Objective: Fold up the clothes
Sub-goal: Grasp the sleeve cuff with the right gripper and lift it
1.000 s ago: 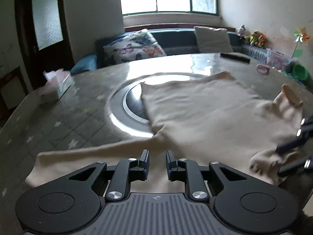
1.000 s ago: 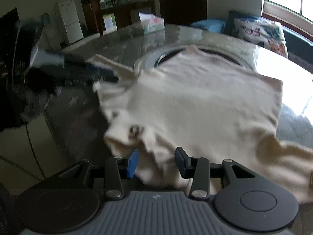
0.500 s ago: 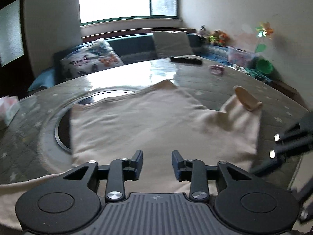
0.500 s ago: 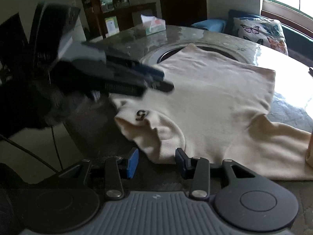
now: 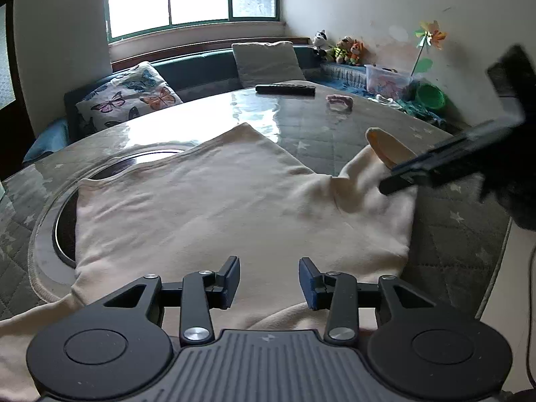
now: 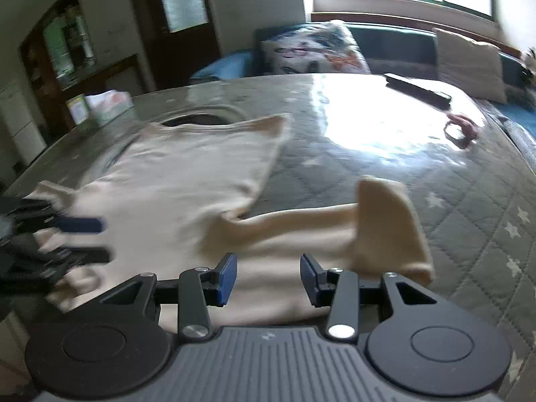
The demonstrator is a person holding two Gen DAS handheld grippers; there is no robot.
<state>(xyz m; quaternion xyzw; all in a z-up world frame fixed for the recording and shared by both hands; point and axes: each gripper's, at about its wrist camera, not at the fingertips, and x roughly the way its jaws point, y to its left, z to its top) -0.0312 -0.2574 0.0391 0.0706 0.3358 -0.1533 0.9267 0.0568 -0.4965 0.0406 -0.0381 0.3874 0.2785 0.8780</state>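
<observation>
A cream long-sleeved top (image 5: pixel 207 201) lies spread on the round table (image 5: pixel 335 127), its hem over the table's recessed centre ring. My left gripper (image 5: pixel 269 279) is open and empty just above the top's near edge. My right gripper (image 6: pixel 268 276) is open and empty above a sleeve (image 6: pixel 301 224) whose cuff (image 6: pixel 385 221) stands folded up. The right gripper also shows in the left wrist view (image 5: pixel 435 171) over that cuff (image 5: pixel 385 147). The left gripper shows blurred in the right wrist view (image 6: pixel 83 238).
A remote control (image 5: pixel 284 89) and a pink hair tie (image 5: pixel 340 100) lie at the table's far side. A tissue box (image 6: pixel 110 104) stands at the far left in the right wrist view. A sofa with cushions (image 5: pixel 127 100) runs behind the table. The table edge (image 5: pixel 499 268) drops off at right.
Both grippers have opened wider and let go of the cloth. The left gripper swung right across the top. The right gripper swung over to the sleeve with the upturned cuff.
</observation>
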